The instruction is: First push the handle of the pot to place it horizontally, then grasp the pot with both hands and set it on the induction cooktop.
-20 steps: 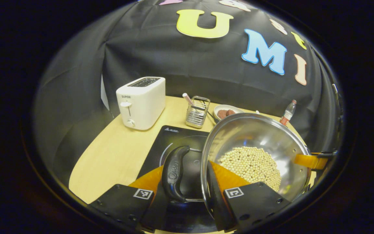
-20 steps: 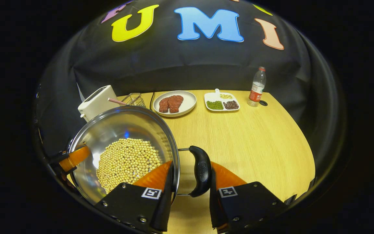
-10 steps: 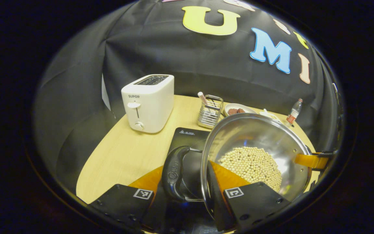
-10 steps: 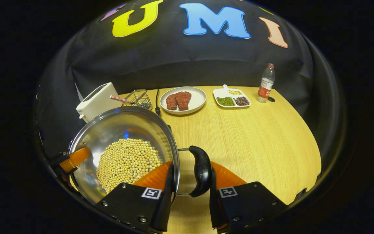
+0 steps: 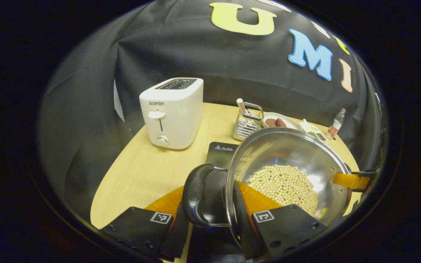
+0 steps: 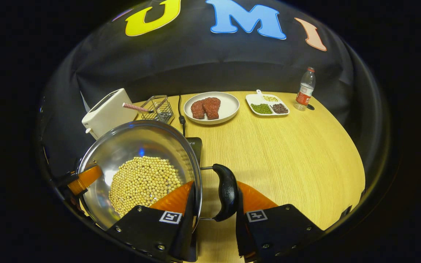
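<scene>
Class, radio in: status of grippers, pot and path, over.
Left gripper and right gripper each straddle a pot handle and rim. Pot holds beans, over cooktop. Nothing blocking.

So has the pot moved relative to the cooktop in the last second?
Yes. In the left gripper view the pot has come toward the camera side: less of the induction cooktop shows beyond its rim, and the toaster looms larger.

Flat black induction cooktop (image 5: pixel 220 156): mostly covered by the shiny steel pot of pale beans (image 5: pixel 287 171); one corner shows beside my left tool (image 5: pixel 210 204).
Cooktop cord (image 6: pixel 179 109): its lower end runs behind the pot rim.
White divided dish (image 5: pixel 313 132): contents too small to tell in the left gripper view.
Round light wooden desk (image 6: pixel 287 153): near edge cut off under my right tool (image 6: pixel 212 208).
</scene>
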The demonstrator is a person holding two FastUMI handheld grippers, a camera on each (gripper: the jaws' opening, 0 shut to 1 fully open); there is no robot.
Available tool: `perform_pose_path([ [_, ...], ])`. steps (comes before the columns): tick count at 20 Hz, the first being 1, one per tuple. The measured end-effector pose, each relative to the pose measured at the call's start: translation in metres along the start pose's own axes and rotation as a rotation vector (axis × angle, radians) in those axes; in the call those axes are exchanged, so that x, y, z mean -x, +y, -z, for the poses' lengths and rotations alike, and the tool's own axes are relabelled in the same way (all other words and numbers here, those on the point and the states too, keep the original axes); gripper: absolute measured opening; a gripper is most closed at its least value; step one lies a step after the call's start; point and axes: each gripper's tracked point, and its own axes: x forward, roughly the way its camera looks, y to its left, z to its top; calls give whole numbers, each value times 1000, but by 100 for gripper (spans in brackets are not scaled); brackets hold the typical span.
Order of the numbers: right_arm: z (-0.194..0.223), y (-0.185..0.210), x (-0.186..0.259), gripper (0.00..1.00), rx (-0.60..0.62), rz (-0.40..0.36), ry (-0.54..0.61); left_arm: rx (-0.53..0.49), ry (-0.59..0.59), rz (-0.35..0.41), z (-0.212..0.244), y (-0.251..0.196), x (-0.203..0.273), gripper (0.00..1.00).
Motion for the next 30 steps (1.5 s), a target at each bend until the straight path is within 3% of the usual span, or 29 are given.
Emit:
perform_pose_path([
  [1, -1, 1, -1, 49, -2, 1, -2, 1, 0, 0, -1, 2, -2, 66],
  [2, -2, 3, -1, 49, -4, 4, -5, 0, 0, 3, -1, 3, -3, 63],
  [4, -3, 4, -1, 49, -6, 8, -6, -1, -1, 7, -5, 3, -7, 66],
  [5, -4, 4, -2, 49, -9, 10, -5, 1, 0, 9, -5, 2, -8, 63],
  [14, -6, 3, -4, 51, -13, 10, -12, -5, -8, -5, -5, 7, -13, 65],
  [15, -8, 2, -4, 53, -10, 9, -15, -10, -13, -11, -5, 7, -13, 70],
  [16, -8, 2, -2, 54, -8, 5, -19, -11, -19, -16, -6, 7, -14, 67],
  [17, -7, 4, -4, 51, -12, -2, -25, -11, -22, -20, -5, 8, -14, 73],
  [18, -8, 7, -2, 58, -20, -14, -34, -12, -24, -24, -6, 8, -13, 70],
  [20, -16, 11, 0, 63, -28, -43, -62, -26, -30, -25, -7, 5, -11, 77],
  [23, -24, 5, 5, 99, -13, -19, -108, -40, -72, -55, -15, 7, -7, 89],
  [24, -25, 3, 8, 94, -11, -12, -114, -46, -79, -72, -18, 9, -7, 94],
  [25, -25, -1, 11, 99, -11, -7, -121, -56, -88, -86, -22, 10, -2, 100],
  [30, -45, -18, 41, 99, -29, -24, -213, -120, -203, -110, -53, -6, 39, 98],
])
